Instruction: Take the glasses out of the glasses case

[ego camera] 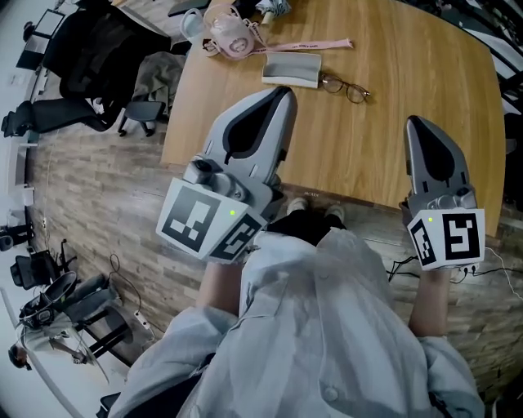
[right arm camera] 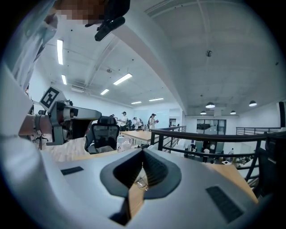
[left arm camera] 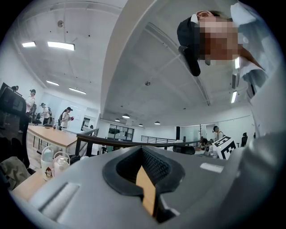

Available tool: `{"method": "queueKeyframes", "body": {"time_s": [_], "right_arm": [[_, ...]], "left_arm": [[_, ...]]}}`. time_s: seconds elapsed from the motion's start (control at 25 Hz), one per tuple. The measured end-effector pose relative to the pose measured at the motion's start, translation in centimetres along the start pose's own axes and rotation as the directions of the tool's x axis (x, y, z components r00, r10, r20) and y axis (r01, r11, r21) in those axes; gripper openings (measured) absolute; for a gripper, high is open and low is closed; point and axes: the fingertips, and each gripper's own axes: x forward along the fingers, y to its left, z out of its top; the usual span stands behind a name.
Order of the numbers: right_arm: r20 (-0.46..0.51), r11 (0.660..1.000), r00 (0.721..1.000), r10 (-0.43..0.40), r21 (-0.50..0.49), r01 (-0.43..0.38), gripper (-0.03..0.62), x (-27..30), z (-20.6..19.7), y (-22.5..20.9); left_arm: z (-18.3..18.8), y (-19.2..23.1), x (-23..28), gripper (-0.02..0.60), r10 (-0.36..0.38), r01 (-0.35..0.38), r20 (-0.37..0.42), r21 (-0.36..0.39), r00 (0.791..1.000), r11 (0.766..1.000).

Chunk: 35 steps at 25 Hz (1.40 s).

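The glasses (ego camera: 347,88) lie open on the wooden table (ego camera: 425,73), outside the grey glasses case (ego camera: 292,68), just to its right. A sliver of the glasses (right arm camera: 141,182) shows through the slit below the right jaws. My left gripper (ego camera: 282,91) is held above the table's near edge, short of the case, its jaws together and empty (left arm camera: 142,150). My right gripper (ego camera: 414,122) hangs over the near right part of the table, also shut on nothing (right arm camera: 143,152). Both are raised, well back from the glasses.
A pink bottle (ego camera: 229,37), a clear cup (ego camera: 189,24) and a pink lanyard (ego camera: 306,45) lie at the table's far left by the case. Black office chairs (ego camera: 90,49) stand on the floor to the left. The person's legs and jacket fill the near foreground.
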Motion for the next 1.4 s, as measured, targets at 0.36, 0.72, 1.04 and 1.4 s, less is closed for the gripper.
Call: {"method": "queueKeyframes", "body": {"time_s": [0.36,0.72,1.04,1.4], "right_arm": [[0.000,0.997,0.997,-0.076,0.004,0.076,0.002,0.3,0.4,0.4],[0.008,0.990,0.990,-0.142,-0.023,0.143,0.002,3.1,2.3,0.8],[-0.005,0.987,0.987,-0.159,-0.027,0.159,0.002,2.8,2.1,0.8],[-0.003,0.985,0.986,-0.165,-0.042,0.165,0.002,2.7,2.0,0.7]], "left_arm": [[-0.1,1.3,0.0,0.003,-0.046,0.046,0.001,-0.018,0.999,0.999],[0.1,5.1,0.4,0.003,-0.065,0.064,-0.009,-0.046,0.998,0.997],[0.3,4.7,0.6,0.003,-0.089,0.088,-0.011,-0.046,0.996,0.995],[0.3,4.7,0.6,0.003,-0.093,0.093,-0.003,-0.045,0.996,0.995]]}}
